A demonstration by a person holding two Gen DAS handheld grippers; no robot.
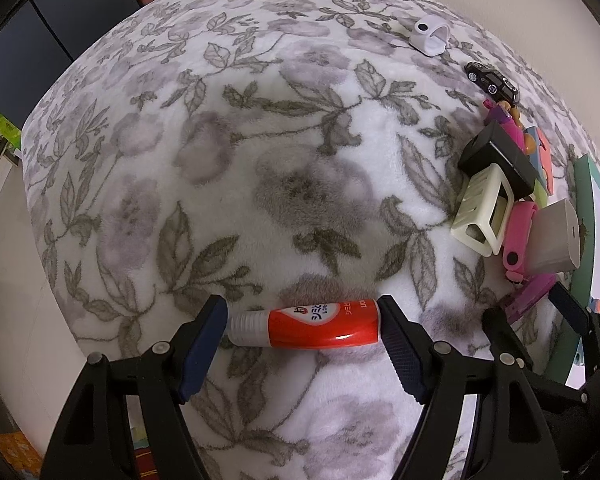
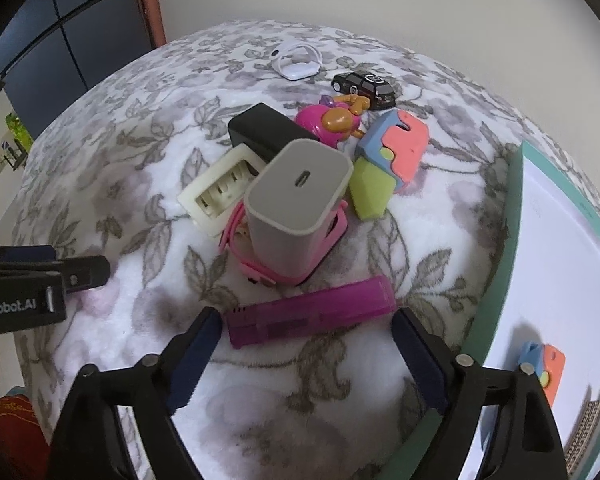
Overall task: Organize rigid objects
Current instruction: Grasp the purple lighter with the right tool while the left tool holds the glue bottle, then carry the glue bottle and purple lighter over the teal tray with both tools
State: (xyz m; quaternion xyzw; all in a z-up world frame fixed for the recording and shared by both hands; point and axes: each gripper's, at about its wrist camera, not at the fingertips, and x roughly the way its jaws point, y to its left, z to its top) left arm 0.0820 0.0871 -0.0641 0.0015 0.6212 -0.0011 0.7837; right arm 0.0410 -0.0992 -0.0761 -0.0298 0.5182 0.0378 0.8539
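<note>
A red and white glue tube [image 1: 306, 325] lies on the floral blanket [image 1: 240, 160], lengthwise between the fingers of my left gripper [image 1: 300, 344]. The jaws stand open around it; the right pad is at the tube's end, the left pad just off the cap. My right gripper [image 2: 308, 356] is open around a purple translucent lighter [image 2: 312, 316], with gaps on both sides. A pile sits beyond it: grey charger [image 2: 296, 200], cream plastic frame [image 2: 218, 192], black box [image 2: 268, 128], pink watch [image 2: 260, 264], pink toy figure [image 2: 332, 120], coloured block puzzle [image 2: 388, 156].
A green-rimmed white tray [image 2: 500, 264] lies at the right and holds a small orange and blue piece [image 2: 544, 364]. A black toy car [image 2: 364, 84] and a white clip [image 2: 298, 60] lie farther back. A wall stands behind the blanket. My left gripper shows in the right wrist view [image 2: 40, 284].
</note>
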